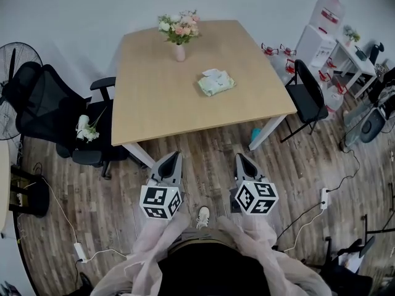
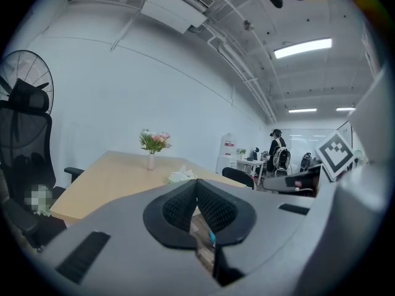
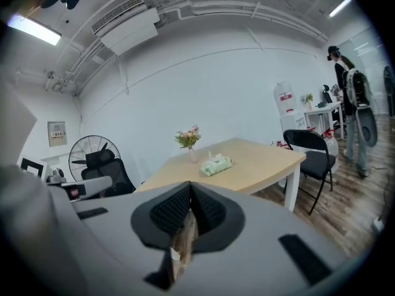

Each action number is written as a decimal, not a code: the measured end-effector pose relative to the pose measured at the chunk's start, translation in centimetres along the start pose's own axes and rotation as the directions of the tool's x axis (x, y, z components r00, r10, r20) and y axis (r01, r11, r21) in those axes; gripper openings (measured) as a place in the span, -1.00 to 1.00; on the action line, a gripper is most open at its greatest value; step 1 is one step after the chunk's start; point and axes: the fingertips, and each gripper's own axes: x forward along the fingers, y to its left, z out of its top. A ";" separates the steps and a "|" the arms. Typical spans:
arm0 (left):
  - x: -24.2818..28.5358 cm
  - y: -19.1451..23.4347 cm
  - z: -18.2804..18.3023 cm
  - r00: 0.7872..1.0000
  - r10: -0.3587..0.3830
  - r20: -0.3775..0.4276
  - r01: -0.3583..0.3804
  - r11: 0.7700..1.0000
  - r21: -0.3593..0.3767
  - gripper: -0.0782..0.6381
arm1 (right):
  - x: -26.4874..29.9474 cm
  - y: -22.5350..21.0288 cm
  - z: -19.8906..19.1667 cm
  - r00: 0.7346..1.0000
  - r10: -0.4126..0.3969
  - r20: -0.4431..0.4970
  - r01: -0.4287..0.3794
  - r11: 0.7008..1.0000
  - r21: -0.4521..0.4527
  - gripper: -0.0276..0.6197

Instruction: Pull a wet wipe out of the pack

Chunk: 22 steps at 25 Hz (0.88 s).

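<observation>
The pale green wet wipe pack (image 1: 216, 82) lies on the light wooden table (image 1: 154, 110), right of centre, with a white wipe sticking up from its top. It also shows far ahead in the left gripper view (image 2: 182, 177) and the right gripper view (image 3: 216, 164). My left gripper (image 1: 174, 155) and right gripper (image 1: 239, 156) hang side by side over the wood floor, short of the table's near edge, both pointing at the table. Each has its jaws together with nothing between them, seen at the left gripper (image 2: 196, 182) and the right gripper (image 3: 189, 185).
A pink vase of flowers (image 1: 179, 34) stands at the table's far edge. A black office chair (image 1: 62, 113) sits at the table's left and a black folding chair (image 1: 310, 94) at its right. Cables and a power strip (image 1: 323, 196) lie on the floor. A person (image 3: 347, 79) stands far right.
</observation>
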 end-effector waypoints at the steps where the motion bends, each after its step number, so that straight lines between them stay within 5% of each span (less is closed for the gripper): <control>1: 0.7 0.2 0.0 1.000 0.002 0.000 -0.002 1.000 -0.002 -0.76 | 0.6 -0.3 0.2 1.000 0.004 -0.002 -0.004 1.000 -0.003 -0.89; 22: 6.0 -0.3 -1.4 0.999 0.000 -0.037 -0.002 0.999 -0.047 -0.76 | 4.3 -3.4 -0.4 0.998 0.020 -0.051 -0.019 1.000 0.006 -0.88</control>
